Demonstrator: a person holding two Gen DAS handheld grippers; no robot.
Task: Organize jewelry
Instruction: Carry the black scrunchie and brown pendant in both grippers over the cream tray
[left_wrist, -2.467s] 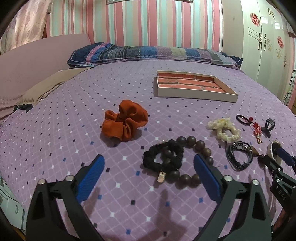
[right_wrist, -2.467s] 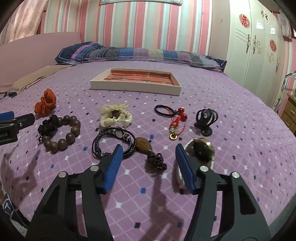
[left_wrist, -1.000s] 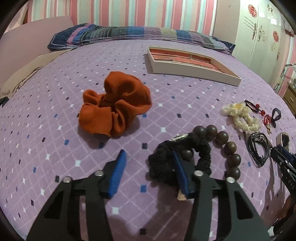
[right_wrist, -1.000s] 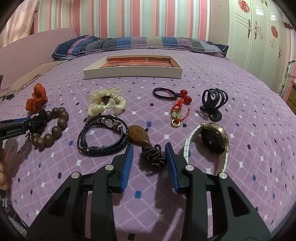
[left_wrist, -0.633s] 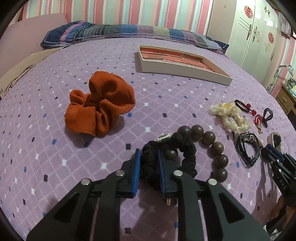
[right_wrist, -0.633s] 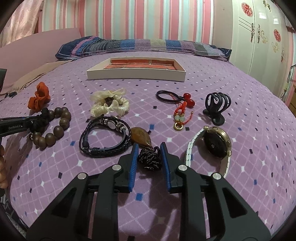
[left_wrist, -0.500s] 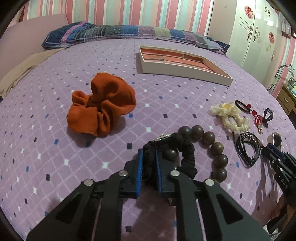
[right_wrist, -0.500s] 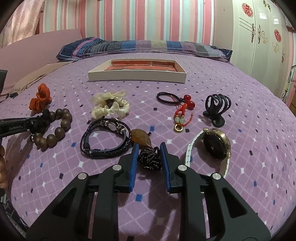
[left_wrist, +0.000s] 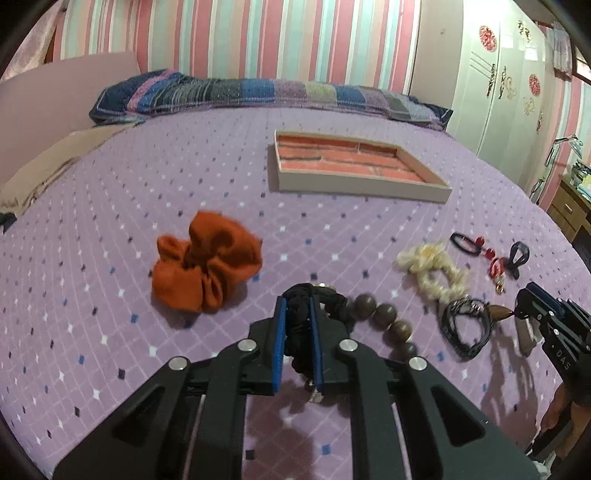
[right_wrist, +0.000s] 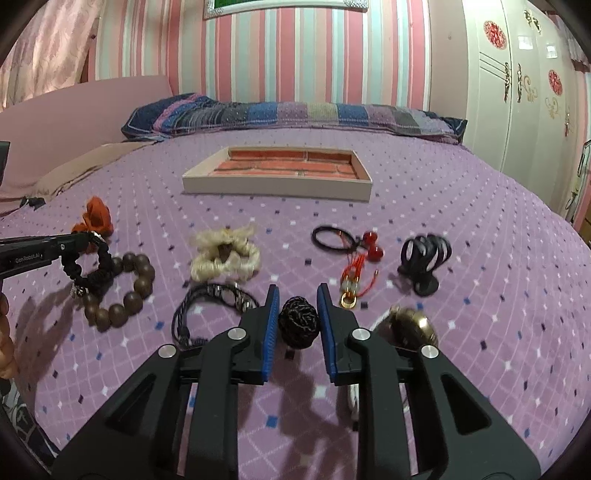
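Note:
My left gripper is shut on a black scrunchie and holds it lifted off the purple bedspread; it also shows in the right wrist view. A brown bead bracelet lies under and beside it. My right gripper is shut on the black knotted cord of a pendant, raised off the bed. The tray with a brick-pattern floor sits further back, also in the right wrist view.
An orange scrunchie, a cream scrunchie, a black braided bracelet, a black hair tie with red beads, a black claw clip and a watch lie on the bed. Pillows are at the back.
Both grippers closed, the left on the black scrunchie and the right on the pendant's knot, and both have lifted their items off the bed.

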